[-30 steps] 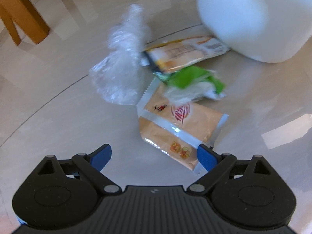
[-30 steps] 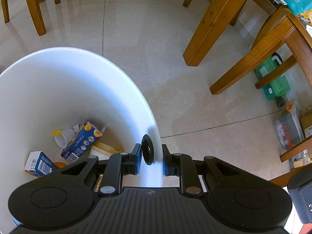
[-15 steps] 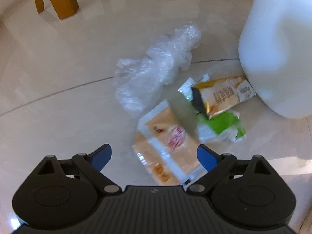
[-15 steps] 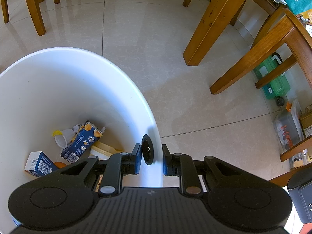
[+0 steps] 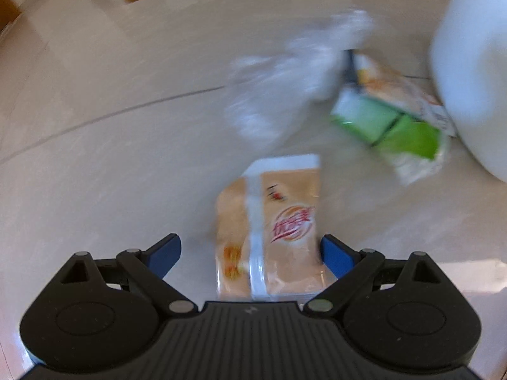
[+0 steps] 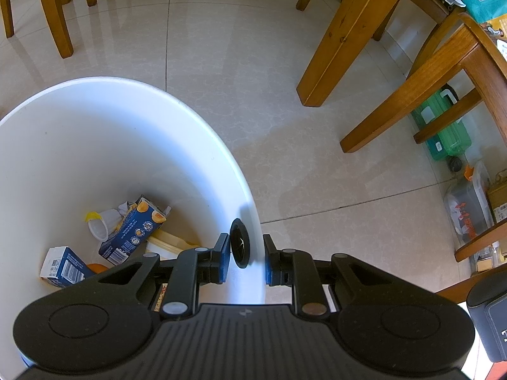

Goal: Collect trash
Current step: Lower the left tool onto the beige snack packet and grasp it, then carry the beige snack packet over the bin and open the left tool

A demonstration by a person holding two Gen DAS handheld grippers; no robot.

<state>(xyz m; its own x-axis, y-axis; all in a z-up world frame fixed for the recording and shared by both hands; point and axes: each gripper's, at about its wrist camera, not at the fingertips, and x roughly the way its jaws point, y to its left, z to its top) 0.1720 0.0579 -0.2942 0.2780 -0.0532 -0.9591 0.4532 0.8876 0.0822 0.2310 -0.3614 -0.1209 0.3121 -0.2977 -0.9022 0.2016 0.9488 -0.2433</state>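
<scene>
I am partway through. My landmark is the tall white plastic bin (image 6: pixel 133 145), and I work outward from it.

Closest in, my right gripper (image 6: pixel 245 261) is clamped on the bin's rim: 1 pad sits inside the wall, the other outside, and a small black round fitting (image 6: pixel 240 243) on the wall stands between them. That hand is steadying the bin, as I judge it.

Inside the bin, at the bottom, lies what has already been collected: a dark blue drink carton with orange fruit on it (image 6: pixel 133 228), a small blue and white box with a barcode (image 6: pixel 61 266), a clear plastic cup with a yellow rim (image 6: pixel 99 226), and some pale yellow pieces beside them that I cannot identify.

Outside the bin, on the glossy beige tiled floor (image 5: pixel 95 164), 4 pieces are left. Touching the bin's foot is an orange and white printed wrapper (image 5: pixel 399 88), with a green and white wrapper (image 5: pixel 396 126) lying over its near end. Just beyond those, away from the bin, is a crumpled clear plastic bag (image 5: pixel 285 85), blurred here. Farthest from the bin lies a flat peach-coloured snack packet with a red logo and a white stripe (image 5: pixel 272 228).

My left gripper (image 5: pixel 250 253) hangs over that packet with its blue-tipped jaws spread wide, 1 on each side, holding nothing. I take this packet as the next pickup.
</scene>
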